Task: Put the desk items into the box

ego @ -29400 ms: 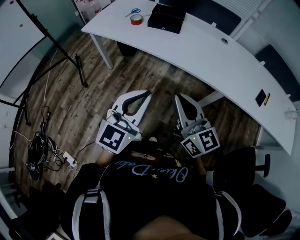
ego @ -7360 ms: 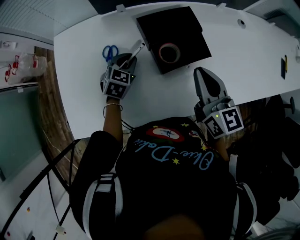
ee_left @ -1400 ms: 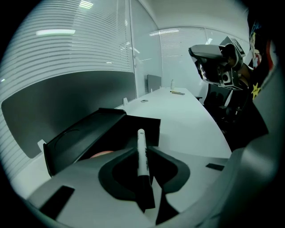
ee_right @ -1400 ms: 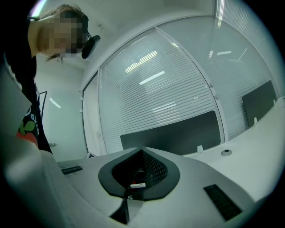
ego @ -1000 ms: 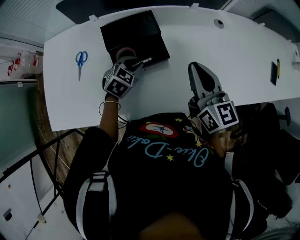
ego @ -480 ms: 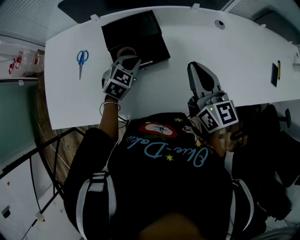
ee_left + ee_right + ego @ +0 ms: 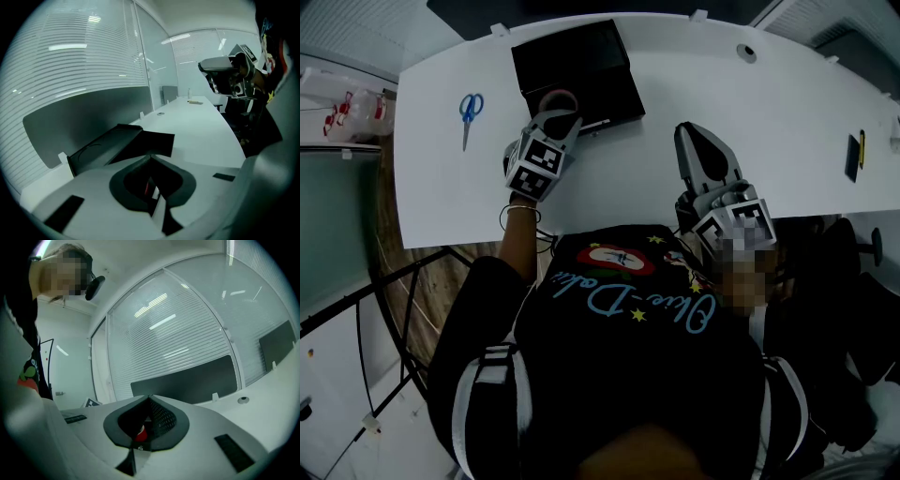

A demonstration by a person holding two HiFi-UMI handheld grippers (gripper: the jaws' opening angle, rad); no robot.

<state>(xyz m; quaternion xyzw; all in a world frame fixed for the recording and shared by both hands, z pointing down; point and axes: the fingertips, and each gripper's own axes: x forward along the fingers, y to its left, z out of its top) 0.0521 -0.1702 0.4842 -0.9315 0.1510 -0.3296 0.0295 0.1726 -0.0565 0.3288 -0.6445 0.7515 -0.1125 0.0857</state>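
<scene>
An open black box [image 7: 581, 56] stands at the far side of the white desk [image 7: 694, 94], with a red tape roll [image 7: 560, 97] inside it. A thin white pen [image 7: 596, 124] lies along the box's near edge. My left gripper [image 7: 565, 115] hovers over that near edge beside the tape roll. Its jaws have just been closing and now meet with nothing between them [image 7: 151, 158]. The box [image 7: 101, 150] lies just past them. Blue scissors [image 7: 470, 108] rest on the desk to the left. My right gripper [image 7: 694, 134] is shut and holds nothing, level over the desk's near edge [image 7: 149, 397].
A round cable hole [image 7: 747, 53] sits at the desk's far right. A small dark item [image 7: 848, 145] and a yellow one [image 7: 862, 137] lie near the right end. Dark screens run along the desk's back edge [image 7: 75, 122]. Bottles [image 7: 342, 108] stand off the left end.
The left gripper has let go of the white pen, which now lies at the box's near edge, and its jaws have shut. The right gripper has stayed put.
</scene>
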